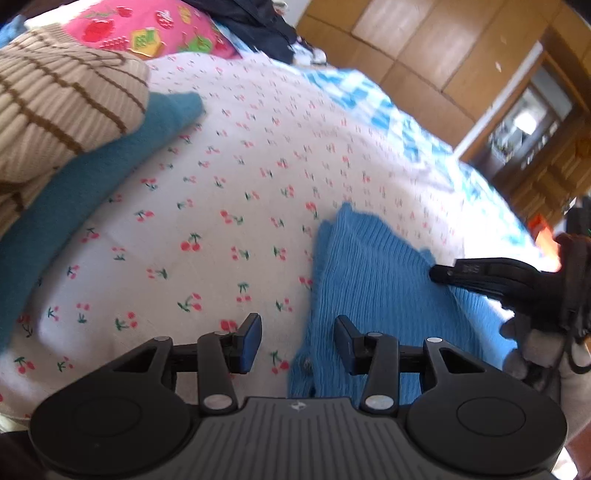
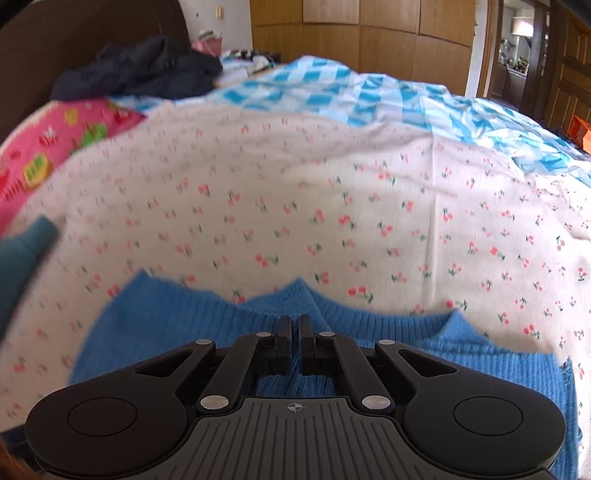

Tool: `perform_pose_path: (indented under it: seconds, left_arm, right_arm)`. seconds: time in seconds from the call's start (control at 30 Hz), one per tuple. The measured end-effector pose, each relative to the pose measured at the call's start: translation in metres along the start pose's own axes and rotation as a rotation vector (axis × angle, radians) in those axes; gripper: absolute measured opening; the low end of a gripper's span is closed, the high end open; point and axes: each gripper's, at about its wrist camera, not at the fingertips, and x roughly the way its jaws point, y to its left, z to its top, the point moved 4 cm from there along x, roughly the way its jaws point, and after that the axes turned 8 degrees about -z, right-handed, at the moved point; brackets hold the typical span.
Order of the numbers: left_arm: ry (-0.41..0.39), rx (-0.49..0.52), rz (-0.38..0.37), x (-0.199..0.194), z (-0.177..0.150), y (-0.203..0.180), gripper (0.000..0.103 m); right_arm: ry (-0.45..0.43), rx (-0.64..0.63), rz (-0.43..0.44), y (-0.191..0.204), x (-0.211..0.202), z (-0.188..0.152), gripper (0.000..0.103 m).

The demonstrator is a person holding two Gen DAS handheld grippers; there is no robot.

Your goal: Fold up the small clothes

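Landmark: we take the white bedsheet printed with small red cherries (image 1: 229, 192) as our reference; it covers most of the bed in both wrist views.
Task garment: a bright blue ribbed-knit cardigan (image 1: 369, 280) lies on the cherry sheet at its near edge, close under both grippers. In the left wrist view we see a small button on its front edge, low in the picture.
Left gripper (image 1: 297, 341): we see its fingers spread wide, nothing between them. It hangs above the cherry sheet at the left border of the blue cardigan; one fingertip (image 1: 251, 339) sits over bare sheet, the other over blue knit.
Right gripper (image 2: 294, 332): its fingers are pressed almost together, only a thin slit between. It sits over the middle of the blue cardigan. We cannot tell whether any knit is pinched in the slit.
Right gripper, seen from the left wrist (image 1: 480, 275): its black tip reaches onto the cardigan's far right edge; contact looks likely but is blurred.
Other clothes: a teal fleece garment (image 1: 74, 199) lies on the cherry sheet's left side, with a beige ribbed knit with brown stripes (image 1: 59, 107) stacked on top of it.
Beyond the sheet: a pink cloth with fruit print (image 1: 147, 29), a blue-and-white checked blanket (image 2: 332, 92), and a heap of dark clothing (image 2: 140, 70).
Backdrop: wooden wardrobe panels (image 2: 369, 33) behind the bed.
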Motion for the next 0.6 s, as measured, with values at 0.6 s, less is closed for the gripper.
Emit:
perform_pose_path:
  seconds: [0.6]
  left_arm:
    - [0.007,0.067,0.069,0.004,-0.005,-0.002,0.049]
  right_arm:
    - [-0.032,0.032,0.03,-0.009,-0.036,-0.014,0.01]
